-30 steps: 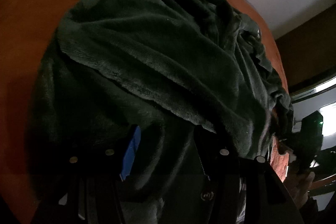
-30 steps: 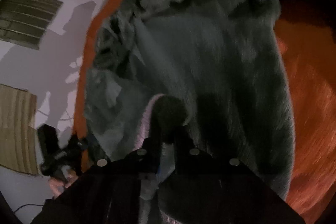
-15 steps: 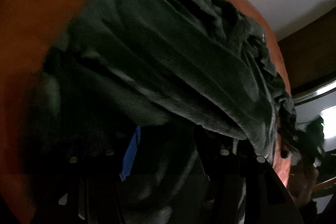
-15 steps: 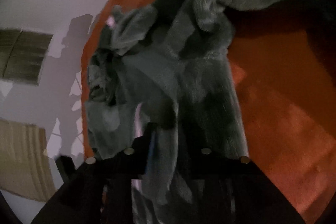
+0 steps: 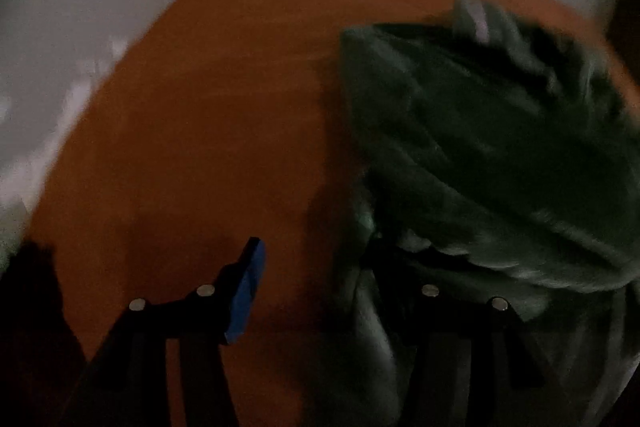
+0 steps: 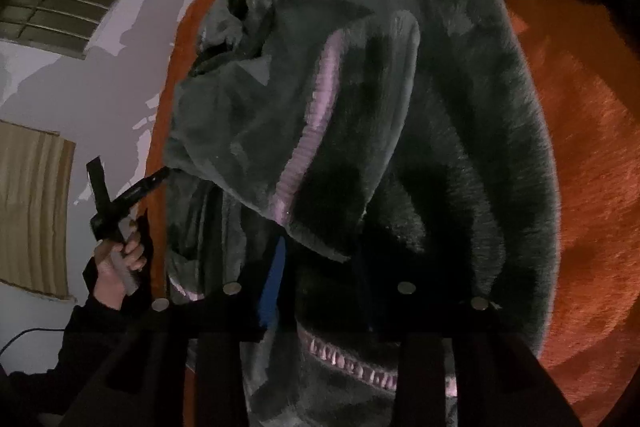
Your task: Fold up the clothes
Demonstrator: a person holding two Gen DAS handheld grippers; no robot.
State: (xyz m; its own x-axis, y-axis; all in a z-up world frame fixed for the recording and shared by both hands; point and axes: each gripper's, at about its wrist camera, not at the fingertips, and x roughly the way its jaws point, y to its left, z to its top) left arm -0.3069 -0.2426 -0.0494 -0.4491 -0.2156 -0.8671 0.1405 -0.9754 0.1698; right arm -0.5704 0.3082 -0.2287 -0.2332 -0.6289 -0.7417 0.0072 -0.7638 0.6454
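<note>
Dark green fleece garment (image 6: 400,131) lies heaped on the orange desk (image 6: 592,155), long axis running away from the right tongs (image 6: 320,291), which sit right over its near hem, jaws opening with fleece between them. Left tongs (image 5: 316,291) stand open over bare desk, pressing on nothing, garment bunched just to their right against one finger. Right hand nearer the bulk.

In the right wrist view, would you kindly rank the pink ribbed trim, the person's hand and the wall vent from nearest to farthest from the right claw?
1. Pink ribbed trim, just ahead, on the fleece.
2. Person's hand, lower left, off the table's edge.
3. Wall vent, top left, far behind.
</note>
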